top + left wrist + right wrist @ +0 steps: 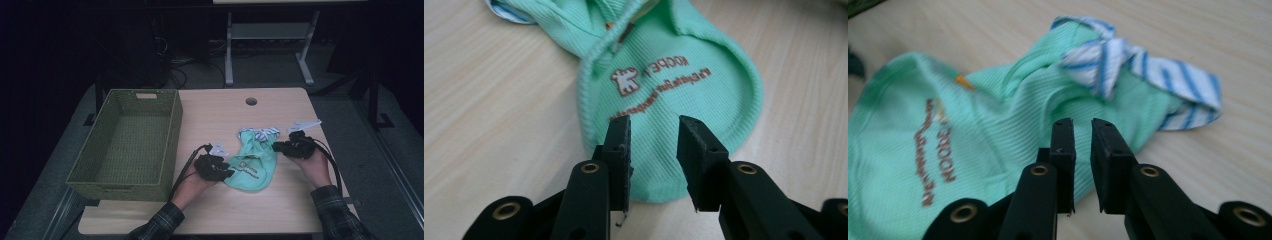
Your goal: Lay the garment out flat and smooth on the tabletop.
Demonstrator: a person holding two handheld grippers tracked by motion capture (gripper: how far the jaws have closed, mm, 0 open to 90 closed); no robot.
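On the table [210, 115], mint garment [252, 167] between grippers — left jaws released, right jaws narrowly parted, gripping nothing.

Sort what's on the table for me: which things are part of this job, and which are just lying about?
In the job:
- green garment with striped trim, lying between both grippers
- left gripper, fingers apart over the garment's rounded end
- right gripper, fingers nearly together, nothing gripped

Lying about:
- wicker basket, left of the garment, nothing visible inside
- table
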